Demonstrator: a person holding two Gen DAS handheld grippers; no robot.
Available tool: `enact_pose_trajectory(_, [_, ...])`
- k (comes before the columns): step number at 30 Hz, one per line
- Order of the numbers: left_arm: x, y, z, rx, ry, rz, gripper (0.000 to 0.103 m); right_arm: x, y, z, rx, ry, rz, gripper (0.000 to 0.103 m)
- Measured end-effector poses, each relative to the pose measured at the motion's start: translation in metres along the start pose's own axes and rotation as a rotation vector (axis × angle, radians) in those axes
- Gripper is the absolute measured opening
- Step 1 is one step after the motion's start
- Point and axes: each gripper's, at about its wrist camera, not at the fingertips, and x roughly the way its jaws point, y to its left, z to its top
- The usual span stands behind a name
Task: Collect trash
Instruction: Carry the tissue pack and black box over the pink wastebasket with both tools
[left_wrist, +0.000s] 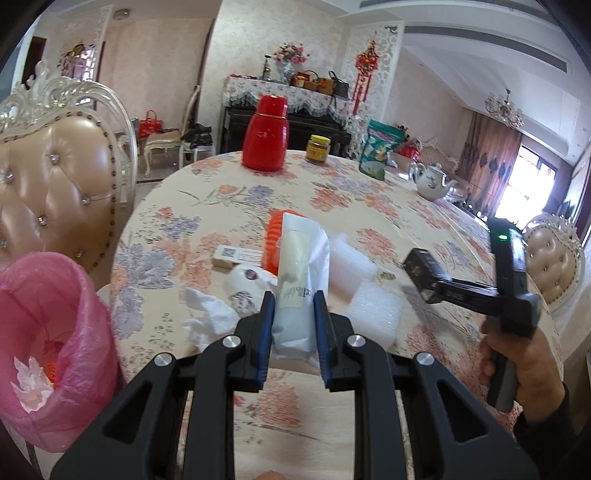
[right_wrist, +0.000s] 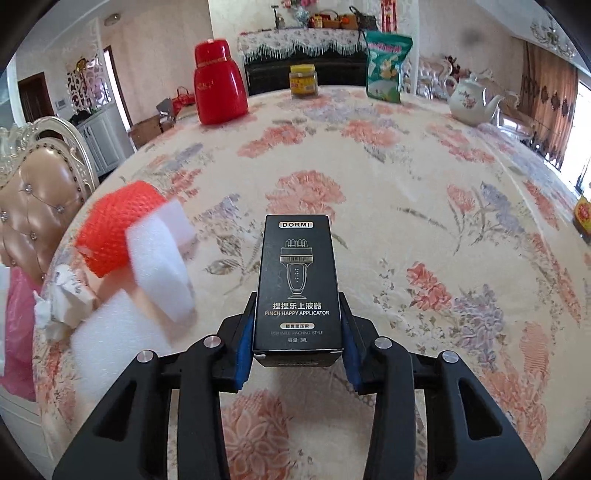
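1. Left wrist view: the left gripper (left_wrist: 294, 301) has its blue pads pressed against a white plastic pouch (left_wrist: 301, 273). The pouch is translucent, crinkled, with a pale cream block inside and some dark handwriting near the pads, too small to read. It stands raised above the floral tablecloth (left_wrist: 369, 206).
2. Same view: behind the pouch lie an orange foam net (left_wrist: 272, 240), two white foam blocks (left_wrist: 373, 299), a crumpled tissue (left_wrist: 210, 317) and a small carton with a printed code (left_wrist: 236, 255). A bin lined with a pink bag (left_wrist: 55, 314) sits just beside the table's left edge, with scraps already in it.
3. Same view: on the right, a hand (left_wrist: 524, 365) holds the right gripper (left_wrist: 424, 275), which carries a black box.
4. Right wrist view: the right gripper's (right_wrist: 299, 325) jaws are drawn in on the sides of the black box (right_wrist: 299, 284). It is a tall glossy carton, printed "DORMI" and "PINCH HAPPY APPLICATOR", with a line drawing. It seems lifted off the cloth, though this is hard to judge.
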Motion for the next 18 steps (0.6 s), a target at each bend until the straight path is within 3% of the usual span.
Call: enact_pose_trajectory(18, [-0.052, 0.079, 0.008, -0.097, -0.091, 0.144, 0.021, -0.058, 0.075, 0.016, -0.109, -0.101, 0.125, 0.039])
